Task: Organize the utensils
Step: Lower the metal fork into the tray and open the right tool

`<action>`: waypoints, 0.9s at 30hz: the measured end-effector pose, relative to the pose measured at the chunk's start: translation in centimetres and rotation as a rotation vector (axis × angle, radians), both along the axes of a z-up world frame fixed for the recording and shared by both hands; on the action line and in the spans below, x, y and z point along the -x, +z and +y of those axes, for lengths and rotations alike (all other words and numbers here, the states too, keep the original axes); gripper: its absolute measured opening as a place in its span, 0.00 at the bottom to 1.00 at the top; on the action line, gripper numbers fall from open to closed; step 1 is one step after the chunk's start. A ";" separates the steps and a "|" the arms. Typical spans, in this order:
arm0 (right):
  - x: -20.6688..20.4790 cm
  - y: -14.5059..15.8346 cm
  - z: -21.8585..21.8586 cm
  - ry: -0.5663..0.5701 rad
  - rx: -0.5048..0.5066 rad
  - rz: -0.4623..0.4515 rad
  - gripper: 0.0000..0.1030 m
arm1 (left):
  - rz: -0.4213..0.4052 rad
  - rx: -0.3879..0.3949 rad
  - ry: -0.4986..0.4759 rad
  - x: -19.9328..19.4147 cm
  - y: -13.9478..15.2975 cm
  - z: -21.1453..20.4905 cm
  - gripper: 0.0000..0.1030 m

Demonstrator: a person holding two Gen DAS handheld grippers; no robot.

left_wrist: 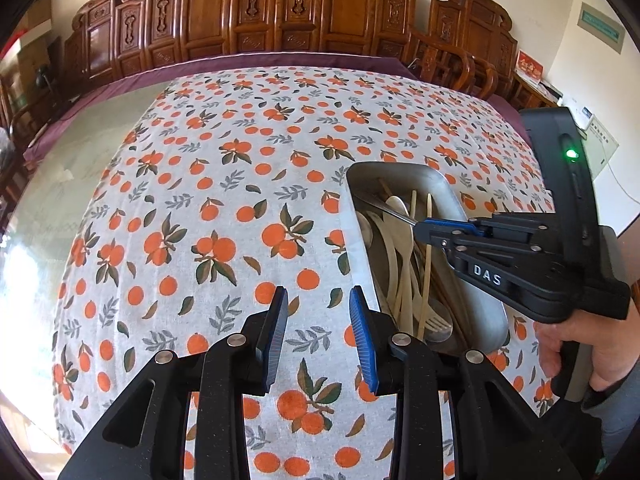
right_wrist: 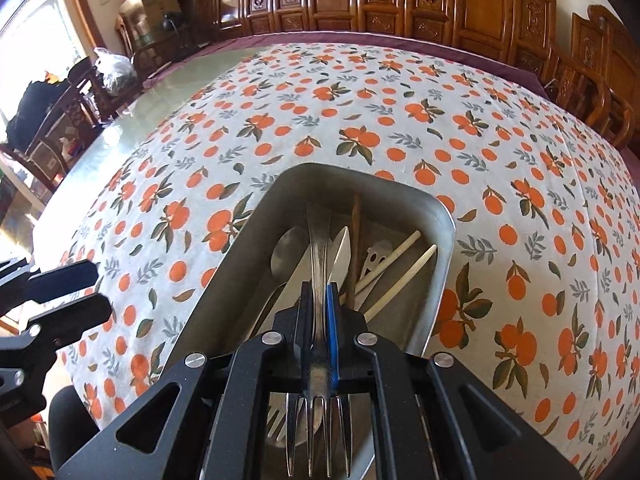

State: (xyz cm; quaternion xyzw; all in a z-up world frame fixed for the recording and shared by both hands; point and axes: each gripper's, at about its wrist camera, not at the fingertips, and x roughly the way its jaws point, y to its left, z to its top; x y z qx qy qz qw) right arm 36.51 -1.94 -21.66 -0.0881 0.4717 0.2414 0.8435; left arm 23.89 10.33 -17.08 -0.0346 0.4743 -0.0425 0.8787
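A metal tray [right_wrist: 360, 178] on the orange-print tablecloth holds several utensils: white plastic spoons [left_wrist: 400, 240], a white fork [left_wrist: 436, 322], pale chopsticks [right_wrist: 404, 280], a metal spoon [right_wrist: 286, 254] and a white knife [right_wrist: 340, 256]. My right gripper [right_wrist: 319, 286] is shut on a metal fork [right_wrist: 319, 240]; its tines point back at the camera and its handle reaches forward over the tray. From the left wrist, the right gripper [left_wrist: 418, 226] hangs over the tray [left_wrist: 400, 168] with the fork [left_wrist: 384, 206] slanting up-left. My left gripper [left_wrist: 319, 294] is open and empty over the cloth, left of the tray.
The tablecloth [left_wrist: 240, 200] covers most of a glass-topped table [left_wrist: 72, 168], bare along its left side. Carved wooden chairs [left_wrist: 280, 12] line the far edge. A person's hand [left_wrist: 580, 344] grips the right gripper's handle. The left gripper [right_wrist: 102, 290] shows at the right wrist view's left edge.
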 end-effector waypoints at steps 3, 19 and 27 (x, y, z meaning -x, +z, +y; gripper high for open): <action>-0.3 -0.4 0.2 -0.005 -0.001 0.009 0.08 | 0.002 0.000 0.000 0.0 -0.1 0.1 0.29; 1.2 -1.8 0.5 0.025 -0.044 0.060 0.08 | 0.008 -0.009 0.002 0.0 -0.2 0.1 0.29; 2.0 -1.2 -0.2 0.043 -0.085 0.045 0.10 | 0.006 -0.014 0.000 0.1 0.0 -0.1 0.29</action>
